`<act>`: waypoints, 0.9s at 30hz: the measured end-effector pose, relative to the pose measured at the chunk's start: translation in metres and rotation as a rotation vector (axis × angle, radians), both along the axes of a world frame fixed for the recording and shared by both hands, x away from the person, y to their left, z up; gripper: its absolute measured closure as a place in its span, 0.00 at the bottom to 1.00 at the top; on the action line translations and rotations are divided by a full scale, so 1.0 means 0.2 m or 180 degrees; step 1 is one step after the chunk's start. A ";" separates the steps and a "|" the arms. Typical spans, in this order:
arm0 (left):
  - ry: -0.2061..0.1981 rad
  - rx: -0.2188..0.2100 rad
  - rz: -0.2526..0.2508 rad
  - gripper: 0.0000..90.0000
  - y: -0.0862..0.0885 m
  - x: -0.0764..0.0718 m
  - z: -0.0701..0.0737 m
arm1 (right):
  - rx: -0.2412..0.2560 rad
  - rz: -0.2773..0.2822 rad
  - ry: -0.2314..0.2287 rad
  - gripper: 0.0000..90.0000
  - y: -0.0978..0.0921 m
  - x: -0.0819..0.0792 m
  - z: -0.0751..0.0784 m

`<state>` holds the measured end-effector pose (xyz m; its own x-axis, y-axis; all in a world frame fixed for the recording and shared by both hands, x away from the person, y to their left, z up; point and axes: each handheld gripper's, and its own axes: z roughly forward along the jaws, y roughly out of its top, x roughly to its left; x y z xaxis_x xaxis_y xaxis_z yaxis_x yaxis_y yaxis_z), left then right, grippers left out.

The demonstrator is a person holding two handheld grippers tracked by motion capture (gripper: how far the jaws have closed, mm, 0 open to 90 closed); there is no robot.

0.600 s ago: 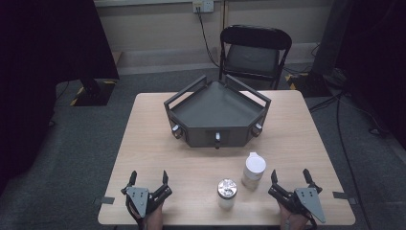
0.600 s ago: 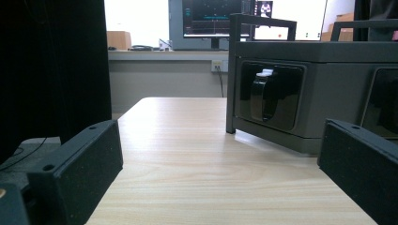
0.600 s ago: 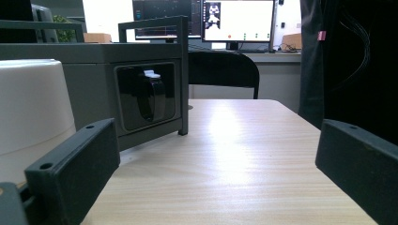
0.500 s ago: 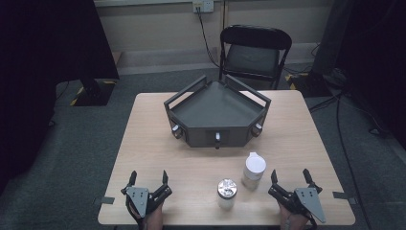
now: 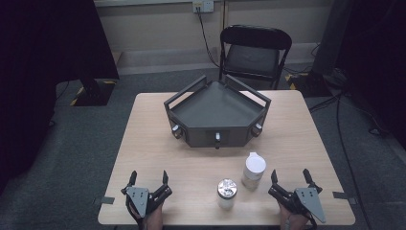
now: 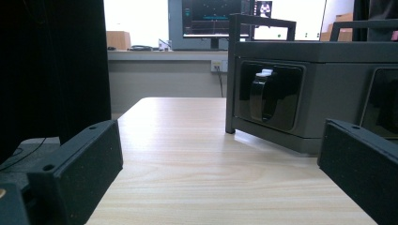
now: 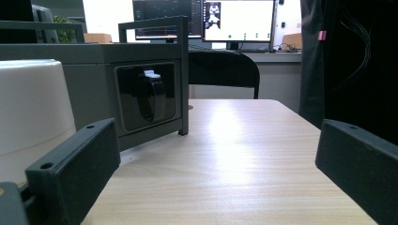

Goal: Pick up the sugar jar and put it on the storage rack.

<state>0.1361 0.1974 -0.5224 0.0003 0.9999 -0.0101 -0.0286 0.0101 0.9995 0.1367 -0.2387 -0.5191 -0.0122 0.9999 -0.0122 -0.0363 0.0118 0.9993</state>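
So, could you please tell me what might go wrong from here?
1. The white container stands close beside the open right gripper; a sideways sweep could topple it.
2. The silver-lidded jar stands near the table's front edge, so a nudge might push it off.

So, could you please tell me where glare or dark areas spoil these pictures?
High view: even light on the table, corners black. Left gripper view: window behind the box blown out. Right gripper view: glare streak on the tabletop, bright monitor, dark curtain at right.
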 end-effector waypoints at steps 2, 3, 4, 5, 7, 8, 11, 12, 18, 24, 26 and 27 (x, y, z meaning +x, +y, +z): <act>-0.0007 -0.0019 0.0036 0.00 -0.01 0.00 0.00 | 0.0002 0.0002 0.0000 0.00 0.00 0.00 0.00; -0.0013 -0.0030 0.0063 0.00 -0.01 0.00 0.00 | 0.0002 0.0001 0.0001 0.00 0.00 0.00 0.00; -0.0015 -0.0037 0.0067 0.00 -0.01 0.00 0.00 | 0.0003 0.0001 0.0000 0.00 0.00 0.00 0.00; -0.0016 -0.0047 0.0042 0.00 0.00 0.00 0.00 | 0.0003 0.0000 0.0000 0.00 0.00 0.00 0.00; -0.0027 -0.0069 0.0030 0.00 0.00 -0.01 -0.01 | 0.0004 0.0000 0.0001 0.00 0.00 0.00 0.00; -0.0034 -0.0084 0.0022 0.00 0.01 -0.01 -0.01 | 0.0004 0.0000 0.0001 0.00 0.00 0.00 0.00; -0.0051 -0.0119 0.0004 0.00 0.01 -0.01 -0.01 | 0.0002 -0.0001 0.0001 0.00 0.00 0.00 0.00; -0.0047 -0.0115 -0.0007 0.00 0.02 -0.02 0.00 | 0.0002 0.0000 0.0001 0.00 0.00 0.00 0.00; -0.0074 -0.0149 -0.0105 0.00 0.03 -0.04 0.03 | -0.0001 -0.0007 0.0000 0.00 0.00 0.00 0.00; -0.0125 -0.0307 -0.0303 0.00 0.04 -0.07 0.09 | 0.0002 -0.0008 0.0001 0.00 0.00 0.00 0.00; -0.0143 -0.0305 -0.0355 0.00 0.05 -0.08 0.10 | -0.0001 -0.0008 0.0000 0.00 0.00 0.00 0.00; -0.0148 -0.0298 -0.0379 0.00 0.04 -0.08 0.11 | 0.0002 -0.0008 0.0001 0.00 0.00 0.00 0.00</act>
<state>0.1197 0.2064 -0.4995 0.1216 0.9875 -0.1005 -0.0678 0.1093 0.9917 0.1368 -0.2382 -0.5190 -0.0096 0.9999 -0.0116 -0.0359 0.0112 0.9993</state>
